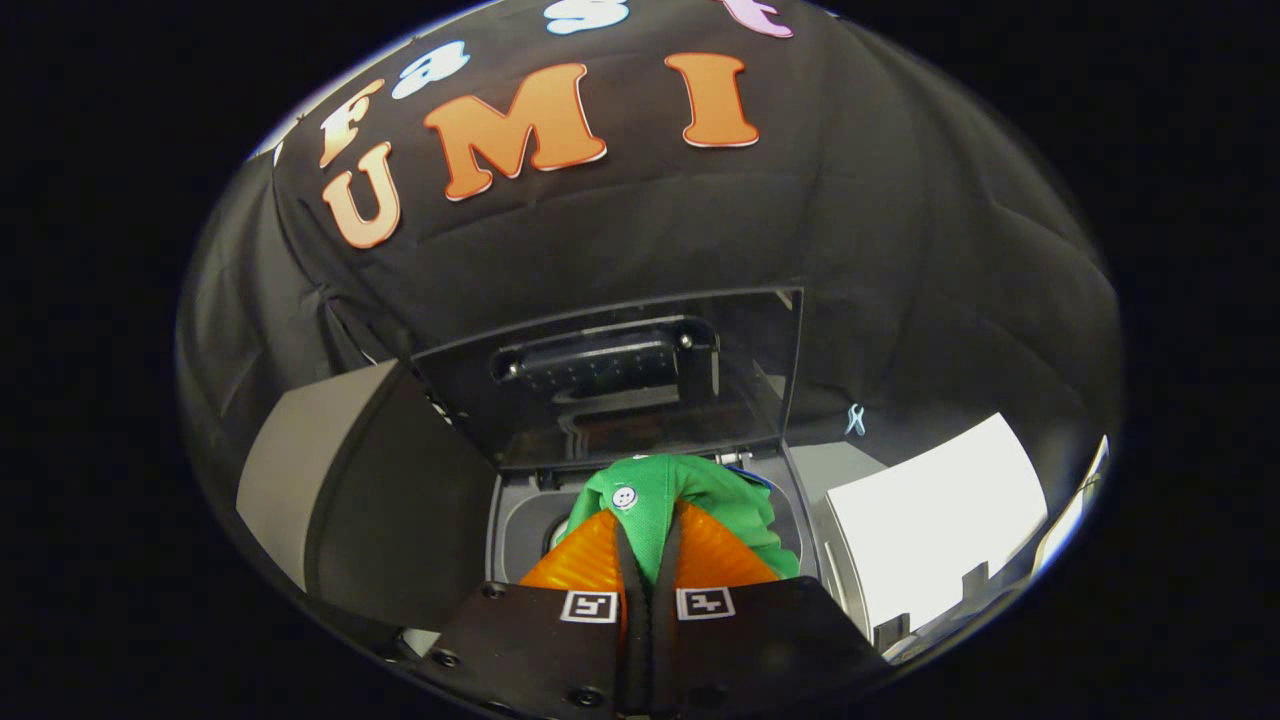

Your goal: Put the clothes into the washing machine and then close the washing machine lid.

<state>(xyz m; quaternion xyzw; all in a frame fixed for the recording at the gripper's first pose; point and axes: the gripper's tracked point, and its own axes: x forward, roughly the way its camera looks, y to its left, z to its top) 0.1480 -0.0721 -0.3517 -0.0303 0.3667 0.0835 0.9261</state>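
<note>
black cloth backs the open washing machine (520, 520), lid (610, 385) raised; gripper (648, 535) pinches green garment (690, 490) at lower centre.

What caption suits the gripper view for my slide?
Tool shut on a green garment, held over the washing machine's open tub, with the lid raised behind.

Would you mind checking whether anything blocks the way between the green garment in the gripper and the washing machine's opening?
Nothing visible does. The gripper is shut on the green garment, held right over the washing machine's opening, and the lid stands raised behind it.
</note>
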